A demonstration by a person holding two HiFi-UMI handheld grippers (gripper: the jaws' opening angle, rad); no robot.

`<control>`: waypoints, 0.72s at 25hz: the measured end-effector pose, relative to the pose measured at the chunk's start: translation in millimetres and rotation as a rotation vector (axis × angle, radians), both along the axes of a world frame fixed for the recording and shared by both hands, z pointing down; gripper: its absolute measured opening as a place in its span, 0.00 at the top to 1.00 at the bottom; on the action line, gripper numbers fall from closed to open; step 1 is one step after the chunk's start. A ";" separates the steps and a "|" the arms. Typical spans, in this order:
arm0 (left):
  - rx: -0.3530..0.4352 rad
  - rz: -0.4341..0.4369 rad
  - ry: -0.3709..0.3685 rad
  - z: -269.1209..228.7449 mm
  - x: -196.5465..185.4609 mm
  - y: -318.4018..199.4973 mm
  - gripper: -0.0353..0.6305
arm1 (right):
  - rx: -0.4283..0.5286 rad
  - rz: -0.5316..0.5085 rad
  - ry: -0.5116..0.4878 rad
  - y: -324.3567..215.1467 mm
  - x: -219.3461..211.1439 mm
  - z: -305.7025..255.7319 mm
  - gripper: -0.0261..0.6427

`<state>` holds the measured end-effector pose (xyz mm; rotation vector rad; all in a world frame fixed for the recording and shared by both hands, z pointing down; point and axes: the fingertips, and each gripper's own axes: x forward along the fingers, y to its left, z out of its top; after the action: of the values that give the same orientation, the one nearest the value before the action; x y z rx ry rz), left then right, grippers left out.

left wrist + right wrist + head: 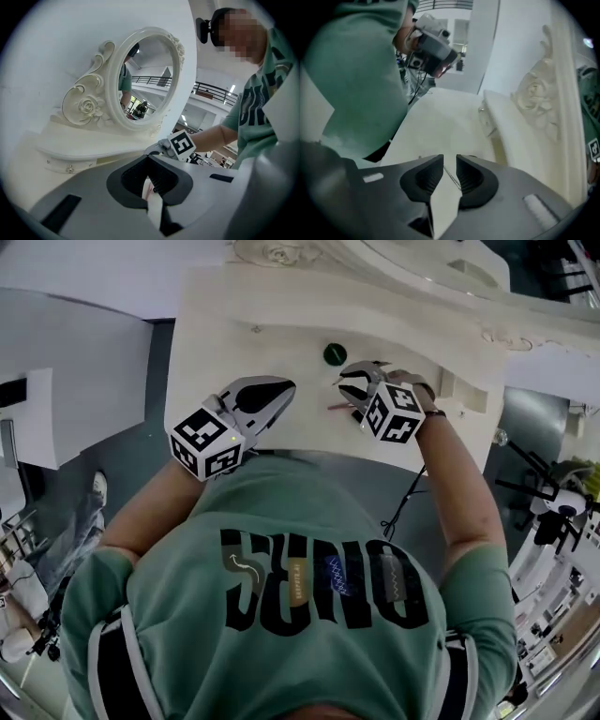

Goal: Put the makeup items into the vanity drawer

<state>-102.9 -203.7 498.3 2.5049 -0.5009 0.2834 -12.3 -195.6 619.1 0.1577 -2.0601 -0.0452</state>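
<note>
On the cream vanity top (234,352) stands a small dark green round item (335,354). A thin pinkish stick (336,407) lies just in front of it. My right gripper (345,390) is down over that stick, jaws a little apart. In the right gripper view the stick (451,177) runs slantwise across the gap of my right gripper (450,161). My left gripper (289,388) hovers to the left of the stick, its tips together. In the left gripper view my left gripper (149,161) points at the mirror, and nothing clear is held in it.
An oval mirror (145,77) in a carved frame rises at the back of the vanity. Below it a raised shelf carries a small drawer front with a knob (69,168), also seen in the right gripper view as the knob (480,110). Grey floor borders the vanity's left edge (159,381).
</note>
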 end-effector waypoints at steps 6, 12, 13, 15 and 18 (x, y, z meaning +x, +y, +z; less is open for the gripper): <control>-0.058 0.000 -0.004 24.9 -6.6 -1.2 0.94 | -0.064 -0.223 0.208 13.1 3.7 72.1 0.82; -0.100 0.013 -0.004 40.4 3.3 -5.1 0.94 | -0.136 -0.257 0.210 16.3 5.4 82.0 0.85; -0.105 0.019 -0.004 41.6 6.7 -4.7 0.94 | -0.150 -0.264 0.205 17.5 5.5 82.0 0.86; -0.111 0.029 -0.005 42.4 12.5 -3.4 0.94 | -0.173 -0.268 0.187 19.8 4.8 81.4 0.91; -0.111 0.040 -0.009 41.2 18.9 -2.5 0.94 | -0.192 -0.236 0.149 20.6 4.8 79.2 0.93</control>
<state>-84.0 -206.2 539.4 2.4088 -0.4271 0.3287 -7.6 -174.9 698.3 -0.2019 -1.9130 -0.0044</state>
